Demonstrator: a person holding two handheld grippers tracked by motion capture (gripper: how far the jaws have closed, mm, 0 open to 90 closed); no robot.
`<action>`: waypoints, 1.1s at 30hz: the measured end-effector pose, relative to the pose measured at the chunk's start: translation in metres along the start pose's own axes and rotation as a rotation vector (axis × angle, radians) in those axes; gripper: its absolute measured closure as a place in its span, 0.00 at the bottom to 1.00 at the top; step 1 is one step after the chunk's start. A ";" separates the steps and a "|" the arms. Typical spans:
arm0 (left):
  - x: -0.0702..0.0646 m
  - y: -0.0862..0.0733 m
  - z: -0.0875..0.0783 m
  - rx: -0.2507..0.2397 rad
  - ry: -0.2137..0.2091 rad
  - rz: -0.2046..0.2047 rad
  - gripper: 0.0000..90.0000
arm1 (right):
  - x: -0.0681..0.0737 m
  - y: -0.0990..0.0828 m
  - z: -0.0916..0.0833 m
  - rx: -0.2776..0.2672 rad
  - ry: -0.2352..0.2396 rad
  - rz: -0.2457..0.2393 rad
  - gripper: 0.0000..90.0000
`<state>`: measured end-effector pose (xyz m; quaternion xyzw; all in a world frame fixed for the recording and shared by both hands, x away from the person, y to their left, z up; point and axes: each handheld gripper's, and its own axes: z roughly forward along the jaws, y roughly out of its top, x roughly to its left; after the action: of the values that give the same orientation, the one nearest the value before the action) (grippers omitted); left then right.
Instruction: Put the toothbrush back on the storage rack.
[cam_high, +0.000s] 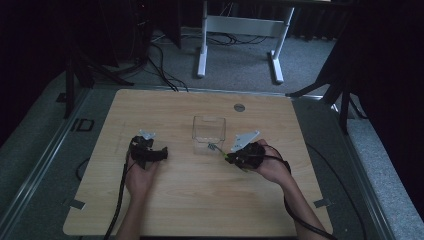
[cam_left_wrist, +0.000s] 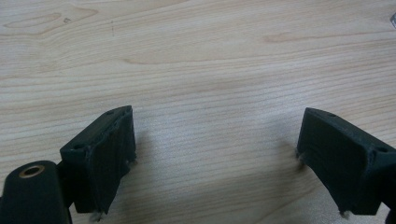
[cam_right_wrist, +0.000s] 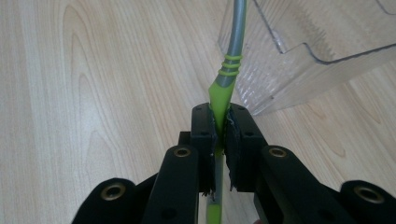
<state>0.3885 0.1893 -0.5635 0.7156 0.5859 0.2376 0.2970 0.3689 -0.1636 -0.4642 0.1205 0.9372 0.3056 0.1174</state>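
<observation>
A slim tool with a green grip and a grey shaft (cam_right_wrist: 232, 51) is clamped between the jaws of my right gripper (cam_right_wrist: 222, 122). Its far end reaches toward the wall of a clear plastic container (cam_right_wrist: 322, 44). From above, the right gripper (cam_high: 229, 158) sits just right of the container (cam_high: 209, 134), and the green tool (cam_high: 216, 148) points at the container's near corner. My left gripper (cam_high: 152, 149) rests left of the container on the wooden table (cam_high: 200, 205). Its jaws stand wide apart over bare wood, so the left gripper (cam_left_wrist: 215, 158) is open and holds nothing.
A small round metal disc (cam_high: 239, 107) lies near the table's far edge. Behind the table stand a white desk frame (cam_high: 202, 45) and dark stand legs (cam_high: 75, 75), with cables on the grey floor. A cable trails from each gripper toward the near edge.
</observation>
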 end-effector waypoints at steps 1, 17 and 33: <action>0.000 0.000 0.000 -0.001 0.000 0.000 0.13 | 0.000 0.000 -0.001 -0.003 -0.005 0.007 0.92; 0.000 0.000 0.000 0.000 0.000 0.000 0.13 | -0.003 0.001 -0.003 -0.066 -0.042 0.048 0.92; 0.000 0.000 0.000 0.000 0.000 -0.001 0.13 | -0.005 0.003 -0.005 -0.123 -0.057 0.089 0.92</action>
<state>0.3885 0.1893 -0.5635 0.7154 0.5860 0.2376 0.2972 0.3729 -0.1658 -0.4579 0.1633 0.9066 0.3640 0.1376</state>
